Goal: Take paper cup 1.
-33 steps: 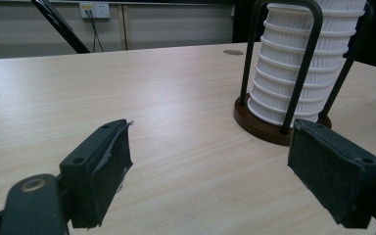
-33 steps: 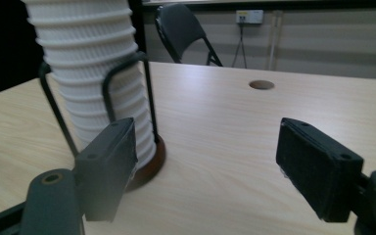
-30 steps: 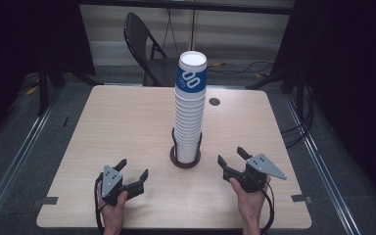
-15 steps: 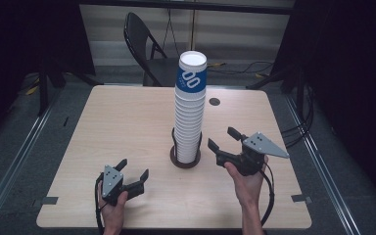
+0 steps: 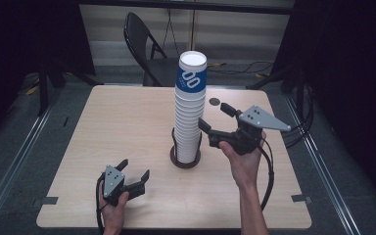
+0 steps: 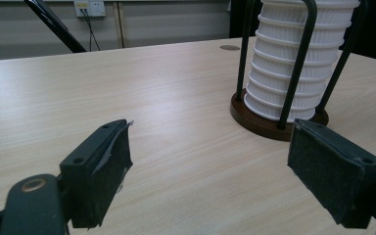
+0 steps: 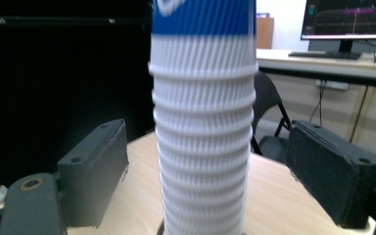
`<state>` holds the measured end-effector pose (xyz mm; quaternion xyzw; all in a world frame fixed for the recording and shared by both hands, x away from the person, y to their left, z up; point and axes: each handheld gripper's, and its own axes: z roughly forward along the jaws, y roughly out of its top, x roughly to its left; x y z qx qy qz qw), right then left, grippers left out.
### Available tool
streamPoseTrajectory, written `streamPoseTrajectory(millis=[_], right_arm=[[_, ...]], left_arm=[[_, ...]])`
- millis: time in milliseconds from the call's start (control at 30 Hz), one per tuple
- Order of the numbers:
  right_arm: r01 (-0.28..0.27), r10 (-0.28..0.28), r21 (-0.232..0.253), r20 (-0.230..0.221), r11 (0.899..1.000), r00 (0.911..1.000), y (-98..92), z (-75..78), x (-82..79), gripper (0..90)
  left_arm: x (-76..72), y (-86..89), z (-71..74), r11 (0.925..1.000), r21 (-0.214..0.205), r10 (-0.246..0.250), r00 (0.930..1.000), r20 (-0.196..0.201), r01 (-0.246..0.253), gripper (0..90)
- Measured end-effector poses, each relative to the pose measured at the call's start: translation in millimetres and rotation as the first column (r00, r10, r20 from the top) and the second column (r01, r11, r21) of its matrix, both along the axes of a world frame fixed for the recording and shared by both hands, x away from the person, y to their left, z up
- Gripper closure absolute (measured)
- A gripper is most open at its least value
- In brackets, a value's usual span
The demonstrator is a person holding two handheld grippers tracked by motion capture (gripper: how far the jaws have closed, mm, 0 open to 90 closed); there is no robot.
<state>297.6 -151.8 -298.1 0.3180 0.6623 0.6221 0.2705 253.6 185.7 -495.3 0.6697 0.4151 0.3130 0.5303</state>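
Standing at the table's (image 5: 103, 127) centre, a tall stack of ribbed white cups (image 5: 190, 115) is kept upright inside a dark wire holder (image 5: 185, 160) with a round base. The right gripper (image 5: 215, 121) is held raised at the stack's three o'clock; its jaws have just been opening and are seen apart, the stack framed between them in the right gripper view without being touched. The left gripper (image 5: 134, 171) is rested near the table's seven o'clock edge, jaws spread wide with nothing between them.
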Motion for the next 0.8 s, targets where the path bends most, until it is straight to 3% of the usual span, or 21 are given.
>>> streamPoseTrajectory(millis=[267,467,700,800], right_arm=[[-0.003,0.004,-0.034,0.025,0.999,0.9997,7.1,26.0,16.5,12.9],[-0.019,0.020,-0.029,0.039,0.999,0.9990,12.0,42.5,25.2,12.9],[-0.053,0.053,-0.016,0.027,0.998,0.9982,19.0,51.3,42.7,12.8],[-0.037,0.038,-0.027,0.029,0.999,0.9988,24.0,54.8,47.8,12.6]], left_arm=[[-0.1,1.3,-0.1,0.9998,-0.015,0.011,0.9999,0.002,-0.011,16.2],[-0.2,1.3,-0.1,0.9999,-0.012,0.006,1.0000,0.003,-0.006,16.2],[-0.3,0.8,-0.2,0.9998,-0.012,0.016,0.9999,0.004,-0.016,16.4],[-0.5,1.2,-0.2,0.9998,-0.013,0.015,0.9999,0.004,-0.015,16.4]])
